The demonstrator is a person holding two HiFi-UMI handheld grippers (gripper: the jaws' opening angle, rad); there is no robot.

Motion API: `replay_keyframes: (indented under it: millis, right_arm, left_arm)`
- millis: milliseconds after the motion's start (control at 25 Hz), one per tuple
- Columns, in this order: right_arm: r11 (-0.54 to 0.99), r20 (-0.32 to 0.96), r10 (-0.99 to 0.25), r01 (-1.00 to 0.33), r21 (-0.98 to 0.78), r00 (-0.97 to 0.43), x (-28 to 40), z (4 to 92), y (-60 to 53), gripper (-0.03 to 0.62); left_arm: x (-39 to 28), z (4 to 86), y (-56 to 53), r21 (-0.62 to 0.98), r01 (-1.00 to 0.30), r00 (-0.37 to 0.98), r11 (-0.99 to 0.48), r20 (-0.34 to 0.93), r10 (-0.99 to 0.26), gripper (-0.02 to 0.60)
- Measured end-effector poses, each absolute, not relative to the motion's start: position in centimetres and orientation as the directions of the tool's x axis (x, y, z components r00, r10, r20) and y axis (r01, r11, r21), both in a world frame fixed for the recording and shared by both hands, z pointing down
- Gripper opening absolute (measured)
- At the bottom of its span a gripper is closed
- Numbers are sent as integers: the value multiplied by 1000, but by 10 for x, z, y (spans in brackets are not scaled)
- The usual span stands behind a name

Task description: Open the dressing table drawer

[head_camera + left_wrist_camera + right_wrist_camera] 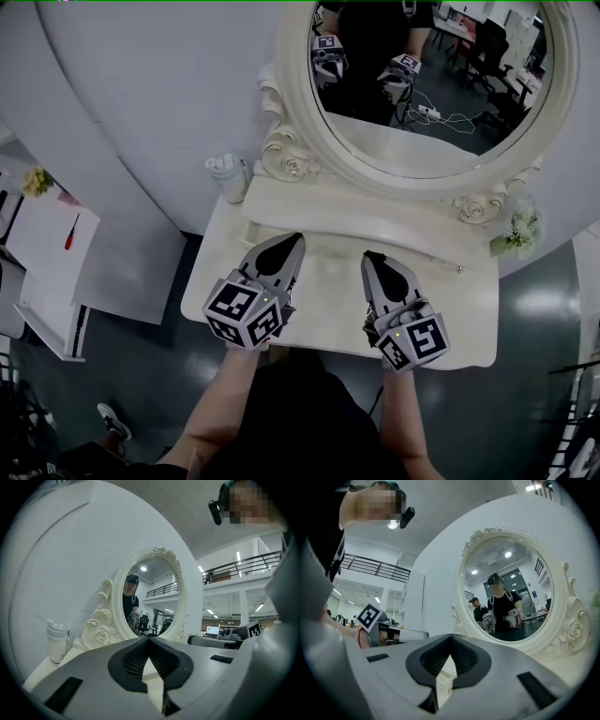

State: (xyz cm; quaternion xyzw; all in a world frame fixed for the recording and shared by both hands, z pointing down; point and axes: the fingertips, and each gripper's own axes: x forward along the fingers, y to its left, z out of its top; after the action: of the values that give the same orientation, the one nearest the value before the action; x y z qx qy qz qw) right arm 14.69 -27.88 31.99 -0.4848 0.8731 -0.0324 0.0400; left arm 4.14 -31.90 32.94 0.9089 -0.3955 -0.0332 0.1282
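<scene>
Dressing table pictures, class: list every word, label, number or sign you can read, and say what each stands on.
No readable text in any view.
Cubes on the left gripper and right gripper: square black-and-white marker patterns, no words or numbers.
The bottle on the dressing table: any print is too small to read.
A distant screen: too small and blurred to read.

Count: tongs 2 – left tongs [296, 239], right tongs [373, 257]. Surface [469, 314] 1. Oval mirror [441, 84] 1, 12 o'clock. Lidded bottle [228, 176] 1, 10 o'clock. Flower bunch [517, 232] 1, 2 o'clock. Red screwdriver [71, 232] 1, 9 o'clock.
</scene>
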Motion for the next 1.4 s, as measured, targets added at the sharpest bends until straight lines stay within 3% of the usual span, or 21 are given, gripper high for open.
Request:
replay_keyframes:
  millis: [1400]
  right_arm:
    - [547, -58, -837, -834, -71, -544, 136, 300, -292, 3]
  left_arm:
    - [33, 308, -332, 252, -710, 684, -658, 25, -729, 0]
